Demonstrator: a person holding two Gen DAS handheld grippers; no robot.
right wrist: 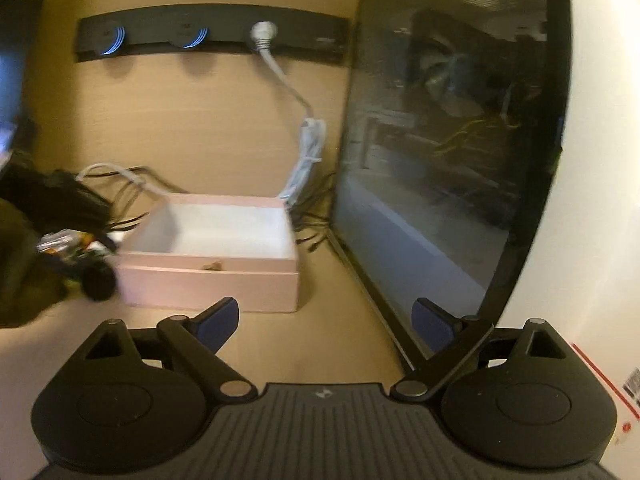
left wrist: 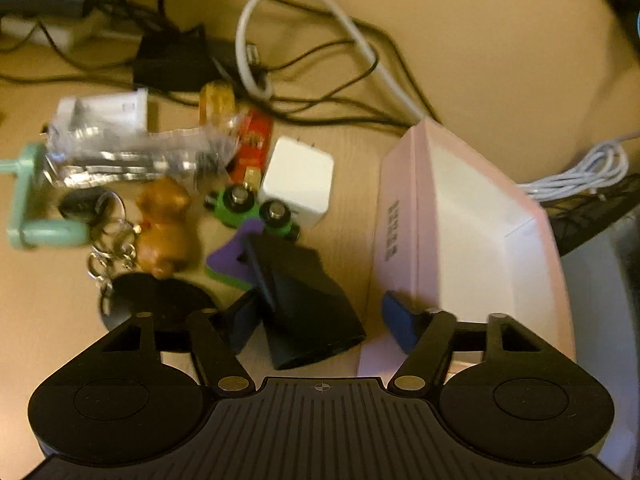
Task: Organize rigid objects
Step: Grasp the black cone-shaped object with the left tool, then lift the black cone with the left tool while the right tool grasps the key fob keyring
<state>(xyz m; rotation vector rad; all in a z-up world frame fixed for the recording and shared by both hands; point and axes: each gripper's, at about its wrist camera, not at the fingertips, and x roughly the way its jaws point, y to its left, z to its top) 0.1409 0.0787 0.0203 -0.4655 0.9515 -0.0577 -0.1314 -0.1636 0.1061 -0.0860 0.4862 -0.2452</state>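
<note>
In the left wrist view a clutter of small objects lies on the wooden desk beside an open pink box (left wrist: pixel 460 240). My left gripper (left wrist: pixel 320 326) is open and straddles a black wedge-shaped adapter (left wrist: pixel 308 304); the pads stand clear of it on the right. Just beyond lie a green and purple wheeled toy (left wrist: pixel 252 212), a white plug charger (left wrist: pixel 298 178), a brown figurine (left wrist: pixel 164 232) and a keyring (left wrist: pixel 112 256). My right gripper (right wrist: pixel 326 322) is open and empty, aimed at the pink box (right wrist: pixel 212 284) from its long side. A small brown item (right wrist: pixel 212 266) shows inside.
A crumpled plastic bag (left wrist: pixel 120 152), a mint green holder (left wrist: pixel 28 208) and tangled black and white cables (left wrist: pixel 320 60) crowd the far left. A dark screen panel (right wrist: pixel 440 160) stands right of the box. A black socket strip (right wrist: pixel 208 32) is on the wall.
</note>
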